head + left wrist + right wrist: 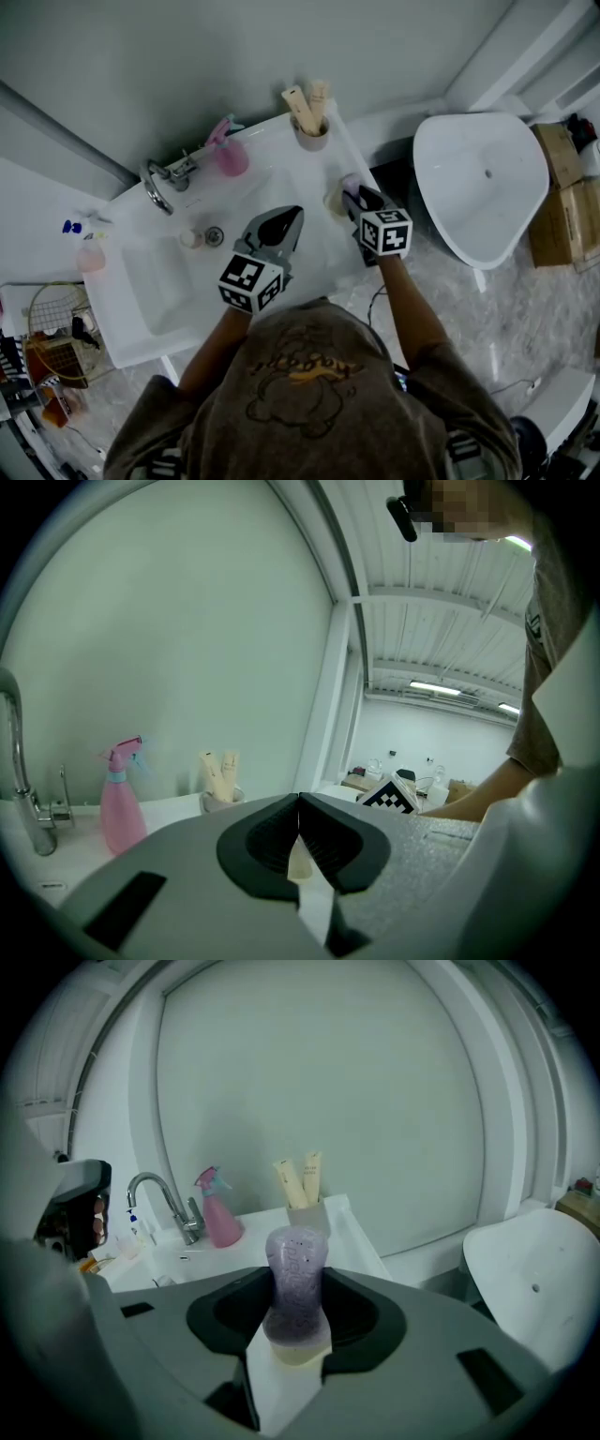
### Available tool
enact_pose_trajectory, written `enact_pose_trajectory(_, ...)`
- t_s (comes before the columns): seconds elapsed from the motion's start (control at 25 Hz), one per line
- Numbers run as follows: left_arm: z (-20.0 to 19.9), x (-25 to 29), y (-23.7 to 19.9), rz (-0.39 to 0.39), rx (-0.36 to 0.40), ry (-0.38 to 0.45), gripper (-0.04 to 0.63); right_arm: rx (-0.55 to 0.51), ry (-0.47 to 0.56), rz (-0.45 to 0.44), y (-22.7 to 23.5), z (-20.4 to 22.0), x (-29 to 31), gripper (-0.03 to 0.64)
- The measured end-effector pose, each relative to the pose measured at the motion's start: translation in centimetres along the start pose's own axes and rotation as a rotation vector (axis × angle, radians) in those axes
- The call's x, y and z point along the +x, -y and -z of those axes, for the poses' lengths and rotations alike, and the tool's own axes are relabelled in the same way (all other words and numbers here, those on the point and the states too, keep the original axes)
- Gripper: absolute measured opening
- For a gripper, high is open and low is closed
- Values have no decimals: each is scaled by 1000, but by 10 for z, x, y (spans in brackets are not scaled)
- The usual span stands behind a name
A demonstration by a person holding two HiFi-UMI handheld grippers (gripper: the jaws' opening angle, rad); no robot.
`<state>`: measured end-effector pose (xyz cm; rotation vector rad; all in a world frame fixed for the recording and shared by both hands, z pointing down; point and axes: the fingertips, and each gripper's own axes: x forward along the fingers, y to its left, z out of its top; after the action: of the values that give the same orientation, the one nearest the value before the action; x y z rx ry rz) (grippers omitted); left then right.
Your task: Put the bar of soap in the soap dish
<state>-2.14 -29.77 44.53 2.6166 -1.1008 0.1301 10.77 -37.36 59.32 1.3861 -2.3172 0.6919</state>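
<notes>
A purple speckled bar of soap stands upright between the jaws of my right gripper, which is shut on it. In the head view this gripper hovers over the right ledge of the white sink, right beside a pale cream round dish. A cream edge shows just under the soap; I cannot tell whether they touch. My left gripper hangs over the basin, and its dark pads meet with nothing between them.
At the back of the sink stand a pink spray bottle, a cup of tubes and a chrome tap. The drain lies in the basin. A white toilet bowl and cardboard boxes are at the right.
</notes>
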Motion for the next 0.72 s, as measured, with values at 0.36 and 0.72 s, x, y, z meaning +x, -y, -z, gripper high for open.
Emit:
enact_pose_trajectory(0.36, 3, -3, -17, -32, 0, -11, 5, 28, -124, 50, 10, 26, 31, 178)
enact_pose_trajectory(0.72, 6, -3, -20, -42, -13, -11, 5, 44, -218, 85, 10, 43, 45, 179)
